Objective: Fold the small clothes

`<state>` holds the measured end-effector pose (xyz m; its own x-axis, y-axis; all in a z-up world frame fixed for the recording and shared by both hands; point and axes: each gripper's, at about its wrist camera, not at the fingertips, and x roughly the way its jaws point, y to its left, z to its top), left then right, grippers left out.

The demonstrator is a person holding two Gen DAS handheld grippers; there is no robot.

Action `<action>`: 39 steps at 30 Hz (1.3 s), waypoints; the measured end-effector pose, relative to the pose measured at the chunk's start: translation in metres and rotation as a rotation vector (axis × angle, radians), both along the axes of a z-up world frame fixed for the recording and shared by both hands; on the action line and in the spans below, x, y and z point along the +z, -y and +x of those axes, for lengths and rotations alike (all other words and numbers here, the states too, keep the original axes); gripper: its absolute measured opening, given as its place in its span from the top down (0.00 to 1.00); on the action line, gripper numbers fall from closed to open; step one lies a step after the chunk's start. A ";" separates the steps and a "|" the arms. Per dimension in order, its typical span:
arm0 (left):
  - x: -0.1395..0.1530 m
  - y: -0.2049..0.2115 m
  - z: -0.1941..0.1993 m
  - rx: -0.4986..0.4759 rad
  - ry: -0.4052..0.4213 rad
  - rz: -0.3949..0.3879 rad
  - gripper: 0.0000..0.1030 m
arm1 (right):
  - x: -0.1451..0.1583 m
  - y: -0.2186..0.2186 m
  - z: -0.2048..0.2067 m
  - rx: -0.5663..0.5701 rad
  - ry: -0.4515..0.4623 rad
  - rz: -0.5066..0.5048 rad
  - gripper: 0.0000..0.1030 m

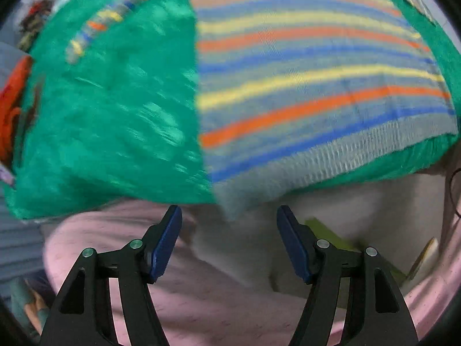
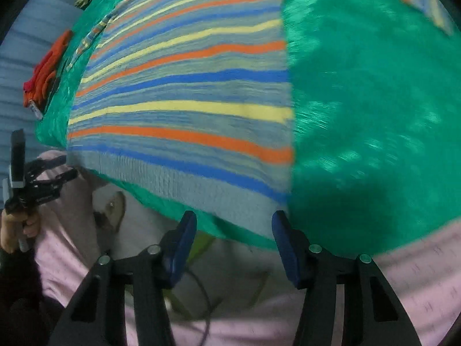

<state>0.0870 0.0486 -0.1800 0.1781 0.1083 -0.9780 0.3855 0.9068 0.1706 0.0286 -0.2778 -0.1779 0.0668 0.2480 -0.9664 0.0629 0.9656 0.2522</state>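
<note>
Striped sweater lies just beyond both gaping tongs

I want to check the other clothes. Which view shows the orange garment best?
The right wrist view: the orange garment lies whole beside the green sweater, small and far. The left wrist view shows only a blurred part of it at the edge.

Grey knitted sweater showing blue, yellow and orange horizontal stripes, plain grey ribbed hem. Shiny green cloth lying under it. Pale pink speckled fabric showing below. Orange-red garment pile sitting at the side. Fingers showing dark blue pads on black frames.
</note>
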 end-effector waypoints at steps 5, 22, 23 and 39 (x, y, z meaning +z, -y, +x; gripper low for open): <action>0.061 0.019 0.029 0.080 0.239 -0.169 0.15 | 0.034 0.029 0.014 -0.108 0.166 0.039 0.44; 0.047 0.047 0.067 0.207 0.319 -0.331 0.08 | 0.012 0.344 0.126 -0.792 0.430 0.208 0.42; 0.043 0.046 0.068 0.216 0.316 -0.319 0.08 | 0.006 0.348 0.133 -0.782 0.417 0.232 0.43; 0.029 0.044 0.070 0.230 0.350 -0.277 0.08 | 0.028 0.308 0.167 -0.616 0.337 -0.158 0.99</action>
<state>0.1575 0.0047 -0.1514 0.5028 -0.0718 -0.8614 0.1329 0.9911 -0.0050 0.1957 -0.5861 -0.1504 0.4504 -0.0717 -0.8899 0.5516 0.8061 0.2143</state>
